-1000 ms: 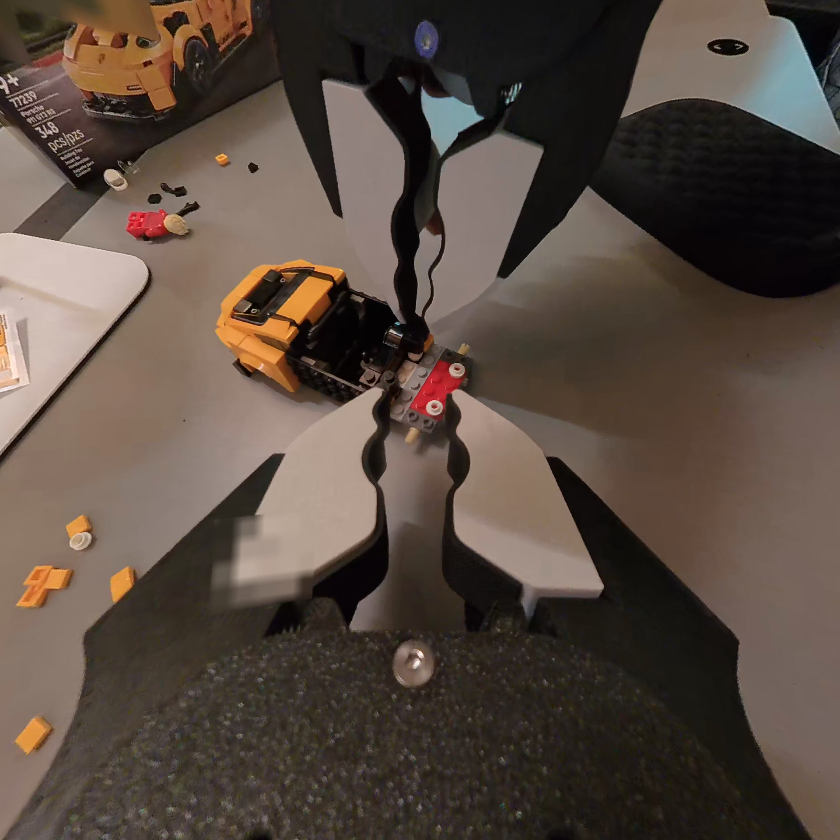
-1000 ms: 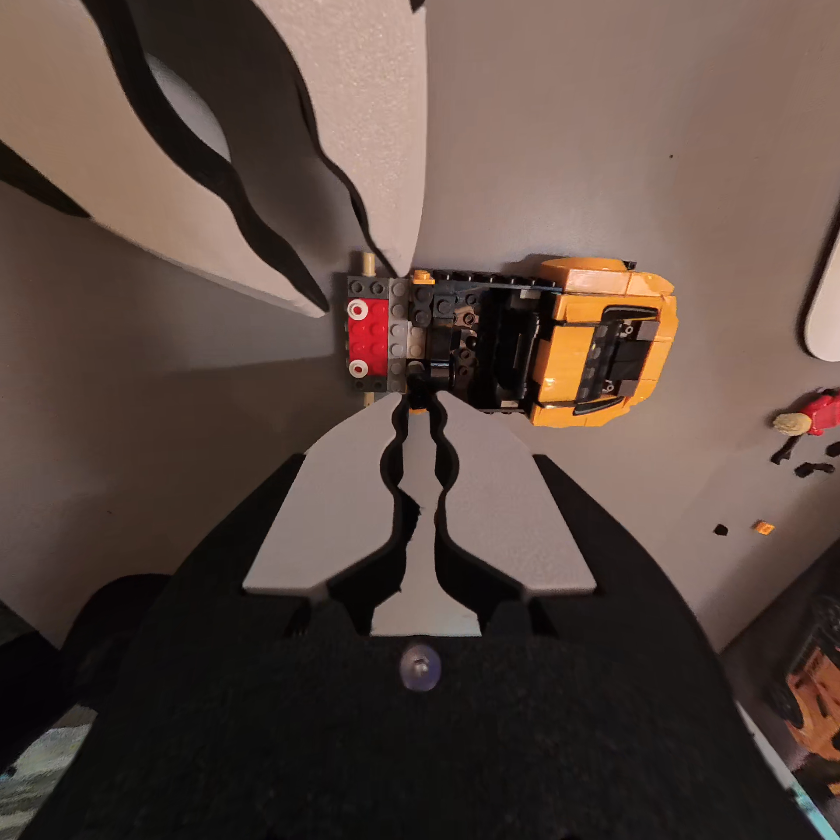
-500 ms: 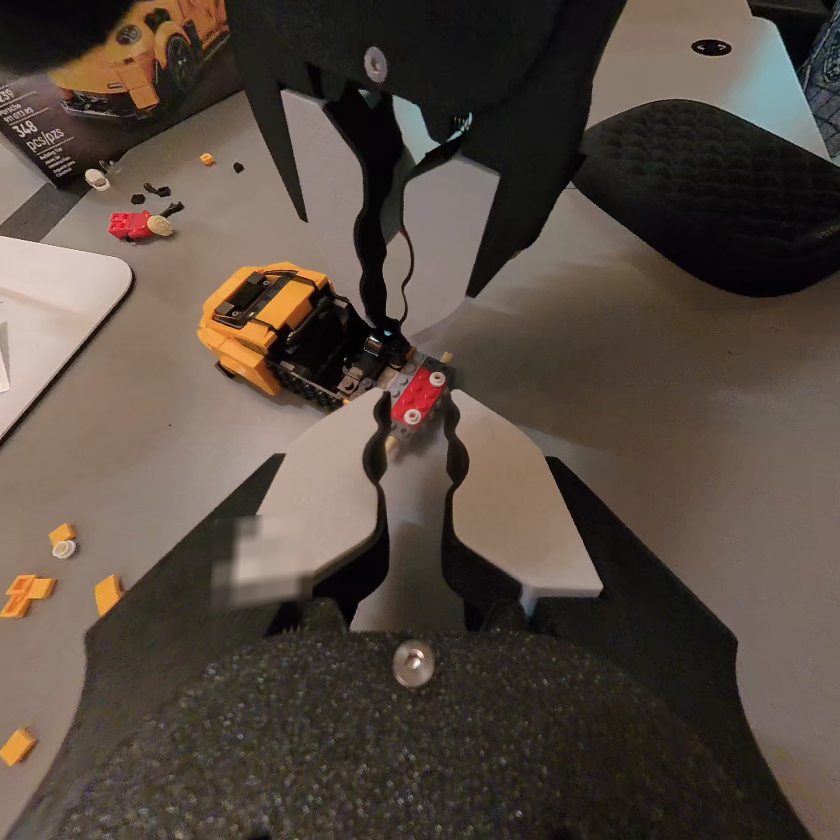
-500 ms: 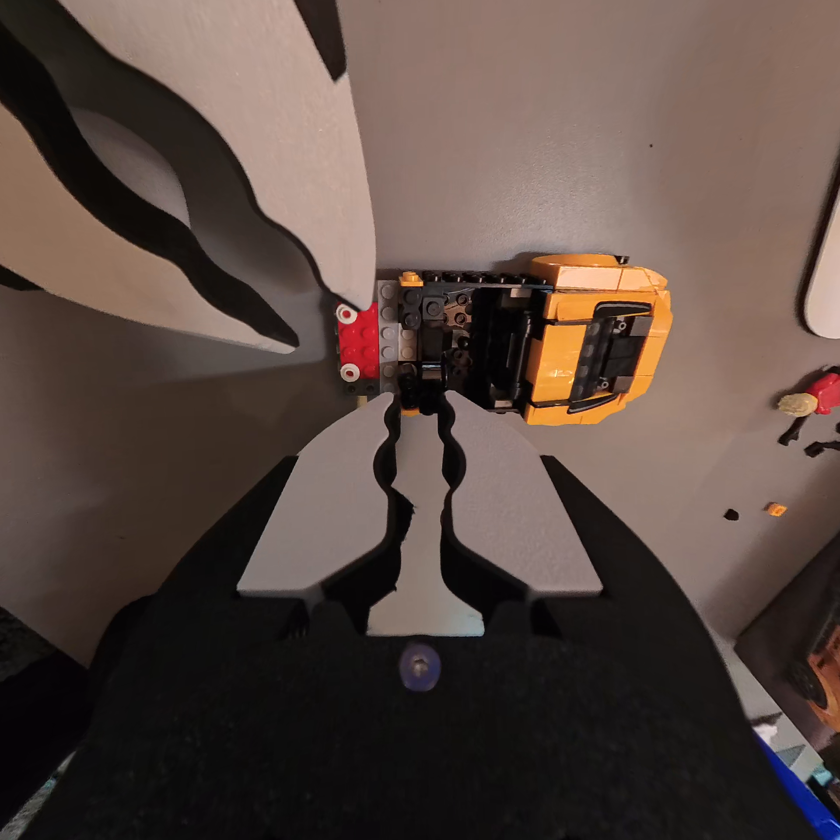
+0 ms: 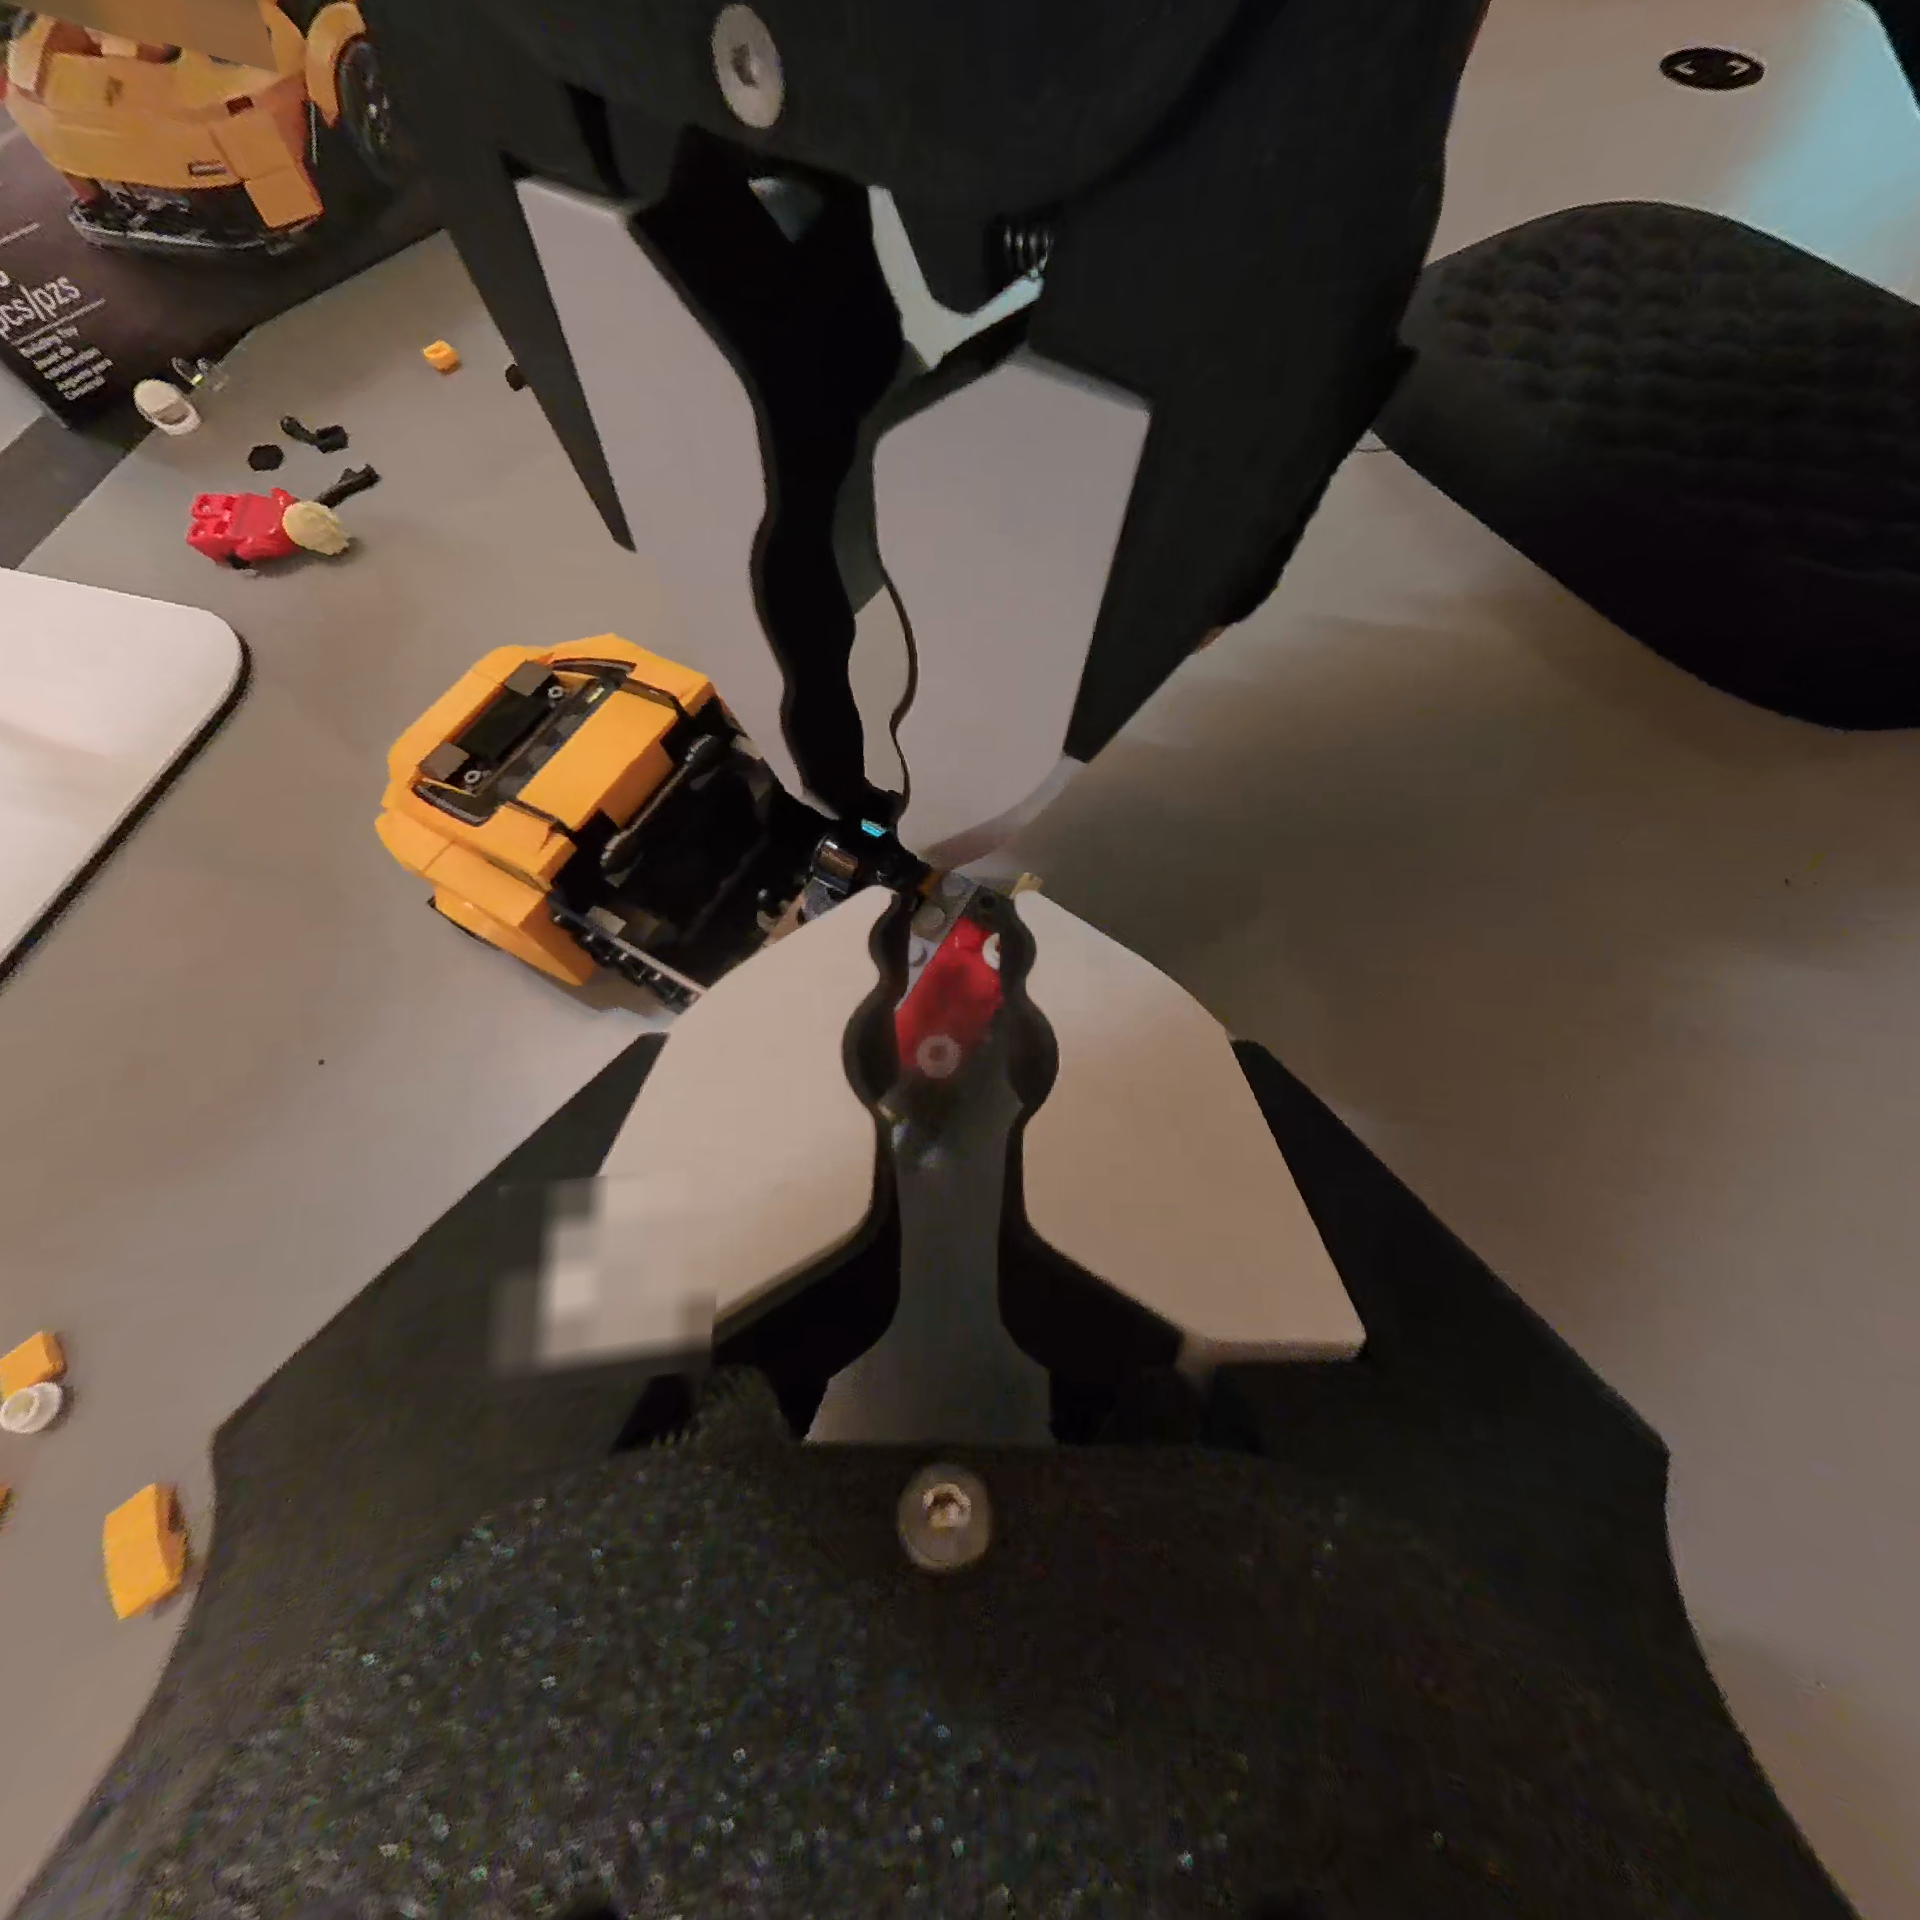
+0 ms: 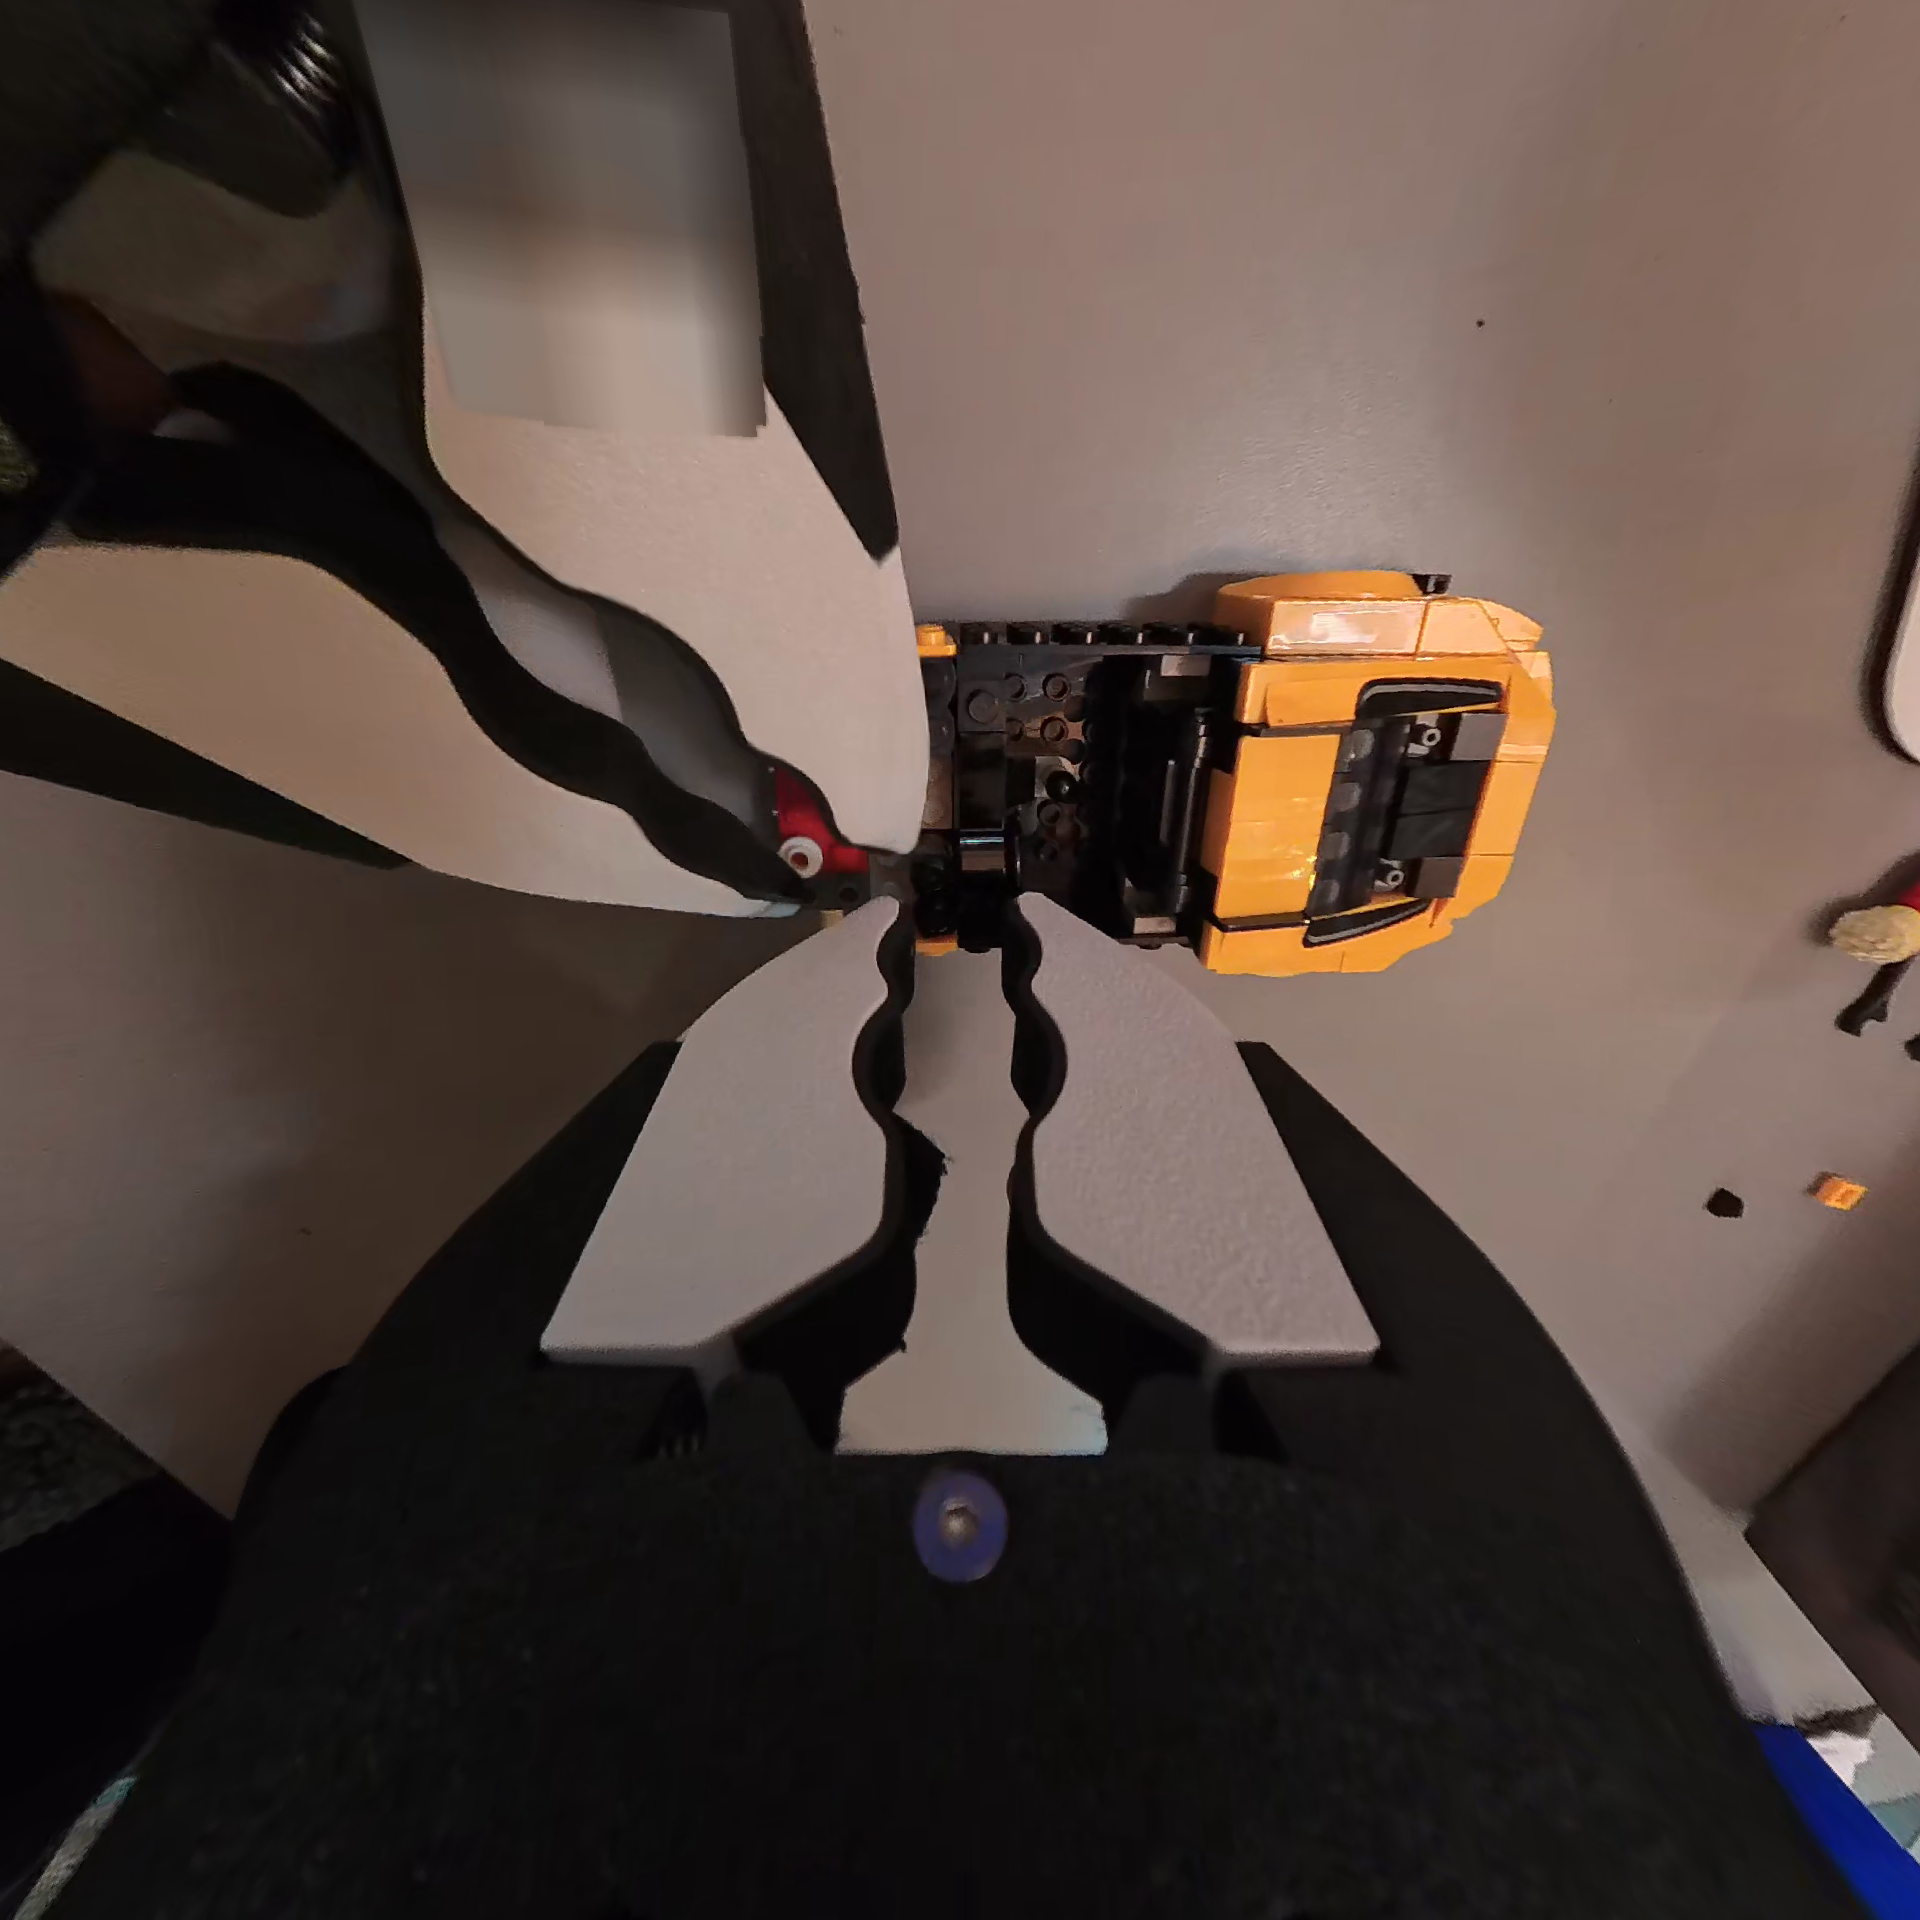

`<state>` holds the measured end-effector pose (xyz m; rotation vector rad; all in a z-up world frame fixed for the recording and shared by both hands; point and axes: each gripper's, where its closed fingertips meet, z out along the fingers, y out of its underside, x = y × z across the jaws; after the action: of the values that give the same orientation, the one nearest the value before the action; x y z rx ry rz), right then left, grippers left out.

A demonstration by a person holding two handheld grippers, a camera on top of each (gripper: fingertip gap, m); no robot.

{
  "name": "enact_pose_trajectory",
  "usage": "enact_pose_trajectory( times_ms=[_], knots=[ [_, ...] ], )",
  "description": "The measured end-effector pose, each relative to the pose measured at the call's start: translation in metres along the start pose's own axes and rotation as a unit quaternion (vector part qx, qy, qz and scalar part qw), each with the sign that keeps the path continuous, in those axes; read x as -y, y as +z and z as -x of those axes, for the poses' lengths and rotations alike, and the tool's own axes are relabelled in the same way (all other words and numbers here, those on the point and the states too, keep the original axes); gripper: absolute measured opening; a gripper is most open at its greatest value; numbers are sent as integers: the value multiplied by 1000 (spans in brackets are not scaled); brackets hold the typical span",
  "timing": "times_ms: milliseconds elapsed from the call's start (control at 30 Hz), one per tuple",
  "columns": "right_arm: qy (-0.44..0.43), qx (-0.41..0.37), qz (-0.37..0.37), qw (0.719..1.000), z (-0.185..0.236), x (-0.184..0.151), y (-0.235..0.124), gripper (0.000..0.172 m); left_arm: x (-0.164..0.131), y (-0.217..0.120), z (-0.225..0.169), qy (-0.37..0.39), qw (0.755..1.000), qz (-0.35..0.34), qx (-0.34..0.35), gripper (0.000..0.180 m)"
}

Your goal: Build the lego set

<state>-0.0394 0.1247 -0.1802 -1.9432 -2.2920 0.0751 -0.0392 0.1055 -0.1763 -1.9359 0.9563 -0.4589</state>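
We are clamping the left hand-held gripper (image 5: 951, 935) on the brick car's (image 6: 1247, 779) red front (image 5: 951, 987) and the right hand-held gripper (image 6: 956, 925) on its black middle piece (image 6: 982, 852), a light, stiff, pop-apart build.

Dim warm light, fisheye edges, slight blur.

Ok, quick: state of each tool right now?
Left tool: closed on the car's red end.
Right tool: tips flank a black car part; grip cannot be told.
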Motion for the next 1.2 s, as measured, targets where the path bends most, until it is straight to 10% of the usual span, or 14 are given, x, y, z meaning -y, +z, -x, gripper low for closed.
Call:
enact_pose_trajectory(
  times_ms=[1200],
  knots=[
    [7,64,-39,997,-6,3,-2,15,-3,8,8,-8,999,25,30,14]
  ],
)
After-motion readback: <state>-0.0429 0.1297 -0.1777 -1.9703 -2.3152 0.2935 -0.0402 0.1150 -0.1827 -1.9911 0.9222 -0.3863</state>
